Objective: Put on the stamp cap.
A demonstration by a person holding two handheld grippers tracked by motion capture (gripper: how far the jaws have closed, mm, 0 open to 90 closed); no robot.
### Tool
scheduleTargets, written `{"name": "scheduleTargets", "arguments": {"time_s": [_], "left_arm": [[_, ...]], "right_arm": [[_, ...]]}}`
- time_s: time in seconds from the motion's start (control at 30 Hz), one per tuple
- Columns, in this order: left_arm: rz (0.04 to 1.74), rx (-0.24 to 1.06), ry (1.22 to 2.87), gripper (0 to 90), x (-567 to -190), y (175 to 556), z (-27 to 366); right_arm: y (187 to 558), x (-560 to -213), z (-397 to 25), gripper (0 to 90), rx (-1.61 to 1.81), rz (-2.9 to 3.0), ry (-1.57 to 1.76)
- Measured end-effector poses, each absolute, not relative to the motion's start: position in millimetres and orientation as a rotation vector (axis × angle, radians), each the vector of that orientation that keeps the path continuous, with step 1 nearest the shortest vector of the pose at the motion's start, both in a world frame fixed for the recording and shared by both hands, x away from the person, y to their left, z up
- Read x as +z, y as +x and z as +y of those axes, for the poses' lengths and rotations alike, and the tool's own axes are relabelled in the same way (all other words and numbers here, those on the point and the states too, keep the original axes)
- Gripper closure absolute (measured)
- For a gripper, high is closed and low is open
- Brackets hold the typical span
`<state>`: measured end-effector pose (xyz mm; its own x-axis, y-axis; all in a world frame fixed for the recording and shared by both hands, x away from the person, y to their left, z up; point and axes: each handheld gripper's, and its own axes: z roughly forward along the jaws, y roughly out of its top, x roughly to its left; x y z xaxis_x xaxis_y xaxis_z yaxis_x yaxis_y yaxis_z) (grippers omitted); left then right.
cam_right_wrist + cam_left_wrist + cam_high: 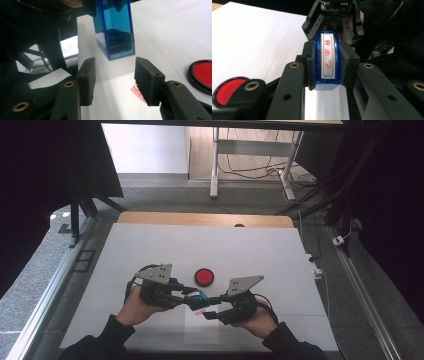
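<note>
The left gripper (327,66) has its two black jaws clamped on the long sides of a blue stamp (327,60), a clear blue plastic block with a white label on its upward face that carries red characters inside a red frame. In the left gripper view the stamp stands out past the pads toward 12 o'clock, where the right gripper (334,23) faces it from just beyond.

In the right gripper view the right gripper (115,80) has its jaws apart with nothing between them; the blue stamp (114,30) hangs at 12 o'clock just ahead of its pads (147,80), clear of them, with a dark block visible inside its see-through lower end. Below the right pad a small red print (138,93) shows on the white sheet (160,27).

In the high view the two grippers meet near the front middle of the table: the left gripper (175,296) at 9 o'clock of the stamp (197,299), the right gripper (220,306) at 3 o'clock of it, each held in a hand (134,307) in a dark sleeve. A round red ink pad (204,276) in a black rim lies on the sheet at 12 o'clock of the stamp, near it and apart from both grippers. A wooden table edge (205,219) shows beyond the far side of the sheet.
</note>
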<state>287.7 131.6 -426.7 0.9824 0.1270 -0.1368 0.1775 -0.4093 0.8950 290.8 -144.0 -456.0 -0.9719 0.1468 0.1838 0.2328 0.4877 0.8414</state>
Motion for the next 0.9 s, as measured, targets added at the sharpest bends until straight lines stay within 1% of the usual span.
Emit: {"name": "scheduleTargets", "arguments": {"time_s": [0.27, 0.6, 0.9], "left_arm": [[0.255, -0.034, 2.012, 70.0, -425.4, 288.8, 136.2], [0.319, 0.007, 2.058, 69.9, -425.8, 290.5, 139.0], [0.378, 0.026, 2.067, 70.0, -426.3, 293.7, 145.6]], "right_arm": [[288.2, -452.3, -149.1, 42.1, -1.515, -2.703, -0.407], [285.8, -448.6, -159.8, 34.1, -1.514, -2.762, -0.520], [283.4, -448.3, -166.1, 27.5, -1.482, -2.821, -0.595]]}}
